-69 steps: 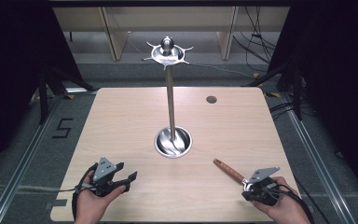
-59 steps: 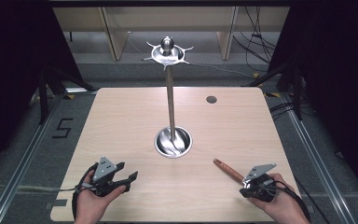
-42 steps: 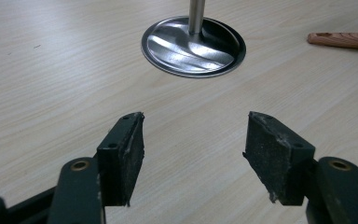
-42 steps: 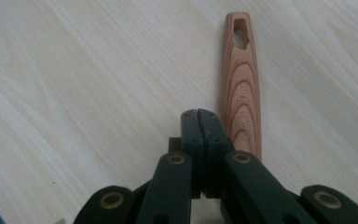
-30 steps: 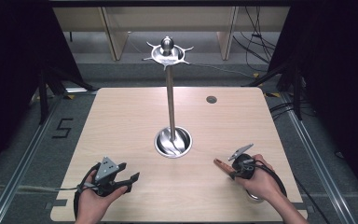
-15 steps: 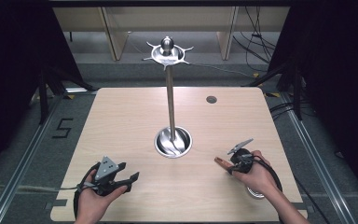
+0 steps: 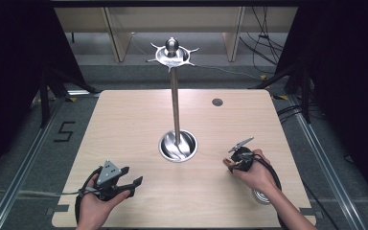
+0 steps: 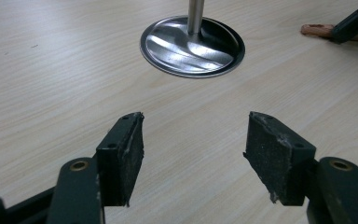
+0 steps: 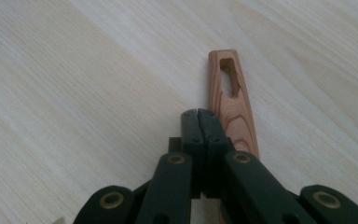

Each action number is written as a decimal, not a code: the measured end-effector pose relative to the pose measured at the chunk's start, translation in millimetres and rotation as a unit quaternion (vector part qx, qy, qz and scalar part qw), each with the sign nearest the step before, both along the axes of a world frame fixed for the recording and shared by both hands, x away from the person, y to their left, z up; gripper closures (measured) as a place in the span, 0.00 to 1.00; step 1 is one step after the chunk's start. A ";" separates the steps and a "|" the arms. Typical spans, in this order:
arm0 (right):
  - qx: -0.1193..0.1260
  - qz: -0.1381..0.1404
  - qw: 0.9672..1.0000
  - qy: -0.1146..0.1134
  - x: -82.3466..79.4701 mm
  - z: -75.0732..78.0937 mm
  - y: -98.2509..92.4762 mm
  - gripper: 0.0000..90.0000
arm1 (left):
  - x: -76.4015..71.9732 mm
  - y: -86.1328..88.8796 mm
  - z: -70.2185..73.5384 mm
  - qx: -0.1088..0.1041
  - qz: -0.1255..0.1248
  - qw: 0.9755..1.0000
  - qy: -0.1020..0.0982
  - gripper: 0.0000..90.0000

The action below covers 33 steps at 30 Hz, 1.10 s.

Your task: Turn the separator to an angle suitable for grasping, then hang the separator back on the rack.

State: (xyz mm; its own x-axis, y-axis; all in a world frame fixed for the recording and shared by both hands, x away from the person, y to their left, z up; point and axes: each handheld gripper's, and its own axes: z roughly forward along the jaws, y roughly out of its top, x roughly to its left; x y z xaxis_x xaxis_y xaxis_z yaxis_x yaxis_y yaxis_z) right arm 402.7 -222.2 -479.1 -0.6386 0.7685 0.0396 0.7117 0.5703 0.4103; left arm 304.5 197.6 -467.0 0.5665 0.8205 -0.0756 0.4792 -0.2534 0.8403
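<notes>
Right gripper [image 9: 200, 114] jaws pressed together, above wooden handle [image 9: 230, 100] lying on table [image 7: 124, 124]; left gripper [image 8: 193, 140] jaws wide, holding nothing

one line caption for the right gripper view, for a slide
Right gripper, jaws together, poised over a slotted wooden handle lying flat on the pale wood table.

wooden handle [image 9: 233, 109] near end hidden beneath right tongs [image 9: 200, 116]
</notes>
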 end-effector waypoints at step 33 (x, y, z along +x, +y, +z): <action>-0.095 0.045 0.992 0.069 21.8 32.5 -12.6 0.72 | -3.9 5.2 1.3 -0.003 0.002 1.000 0.001 0.40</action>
